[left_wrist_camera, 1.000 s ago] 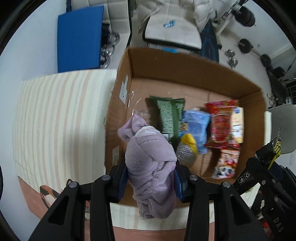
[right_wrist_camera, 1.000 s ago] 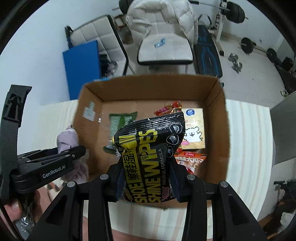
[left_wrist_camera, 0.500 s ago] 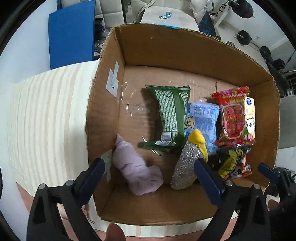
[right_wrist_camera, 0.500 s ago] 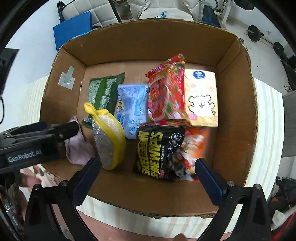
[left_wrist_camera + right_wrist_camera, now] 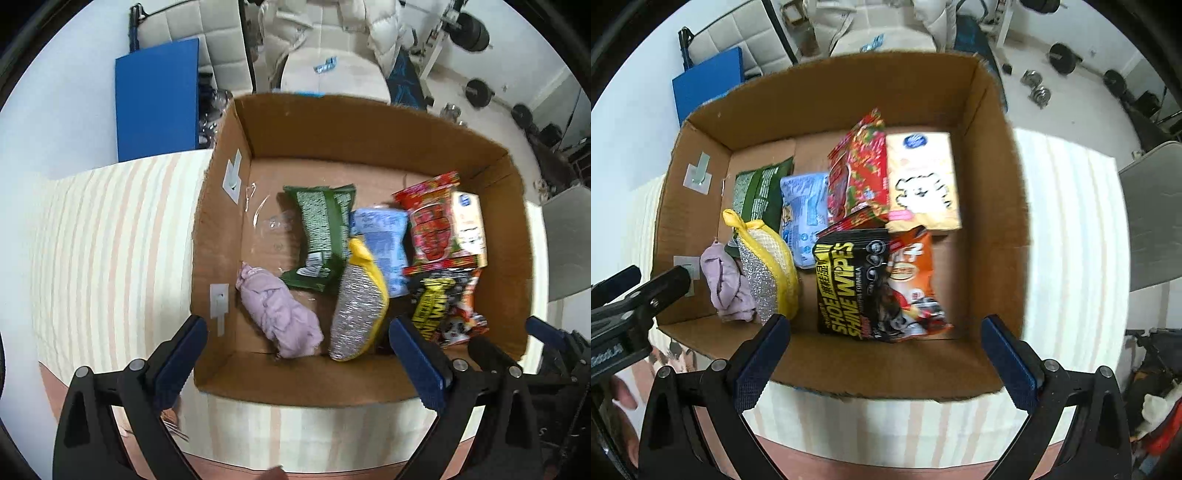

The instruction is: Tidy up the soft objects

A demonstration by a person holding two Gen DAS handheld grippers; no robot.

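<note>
A cardboard box (image 5: 369, 125) (image 5: 849, 85) stands on a striped tablecloth. Inside lie a lilac cloth (image 5: 280, 317) (image 5: 727, 288) at the near left, a yellow and silver sponge (image 5: 358, 306) (image 5: 764, 266), a green packet (image 5: 325, 236) (image 5: 757, 195), a blue packet (image 5: 384, 243) (image 5: 805, 218), a red packet (image 5: 432, 229) (image 5: 857, 173), a cream tissue pack (image 5: 923, 181) and a black shoe wipes pack (image 5: 849, 284) on an orange packet (image 5: 916, 280). My left gripper (image 5: 299, 362) is open and empty above the box's near edge. My right gripper (image 5: 886, 358) is open and empty there too.
The striped tablecloth (image 5: 110, 240) (image 5: 1071, 240) spreads left and right of the box. Beyond the table are a blue board (image 5: 155, 110), a white chair (image 5: 332, 74) and gym weights (image 5: 476, 92). The left gripper's body (image 5: 628, 306) shows at the right view's left edge.
Both grippers opened: the lilac cloth and the shoe wipes pack dropped into the box. Both grippers have since drawn back toward the box's near edge.
</note>
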